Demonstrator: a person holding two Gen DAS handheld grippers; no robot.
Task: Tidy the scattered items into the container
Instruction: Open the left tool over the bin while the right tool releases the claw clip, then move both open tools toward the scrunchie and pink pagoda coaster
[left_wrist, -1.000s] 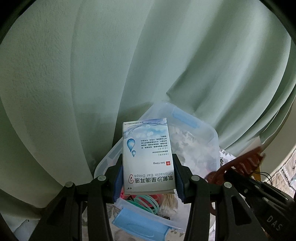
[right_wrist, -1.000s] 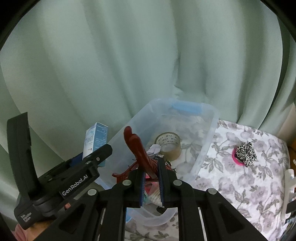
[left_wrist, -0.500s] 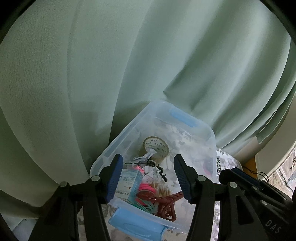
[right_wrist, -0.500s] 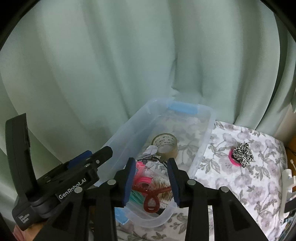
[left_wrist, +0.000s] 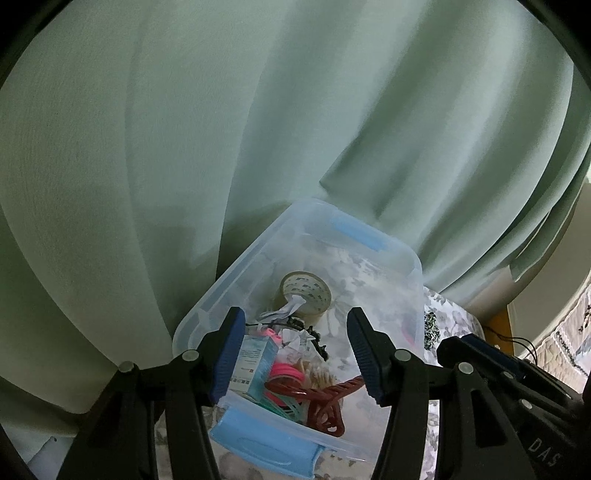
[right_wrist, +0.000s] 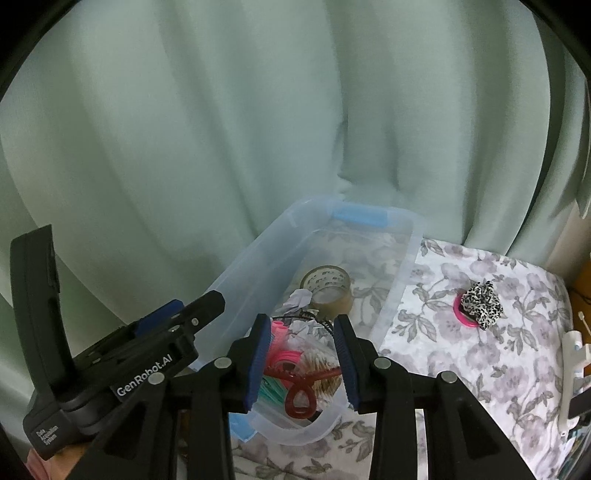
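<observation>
Left wrist view: left claw gapes wide w/ nothing between its blue pads, hovering over the near end of the clear plastic container. Right wrist view shows the same for the right claw: pads apart, empty, above the near rim. Judging by that, both drops look done and the step in hand is going for whatever's still outside. Inside the bin: red hair claw clip, glossy, looped tail, lying at the near end; ear-drop box, thin card, tilted against the near-left wall; tape roll, stiff tan ring, mid-bin; pink curlers, cotton swabs, crumpled paper piled between. Still out: leopard scrunchie, soft puffy fabric, sitting on a pink ring on the floral cloth, toward the far-right part of the worktop, well apart from the bin. Next move prob. calls for the right claw to swing right, come down over the scrunchie & pinch the fabric; it's squashy so an easy grip, but the ring under it is thin & hard, may need a separate, flatter pick.
</observation>
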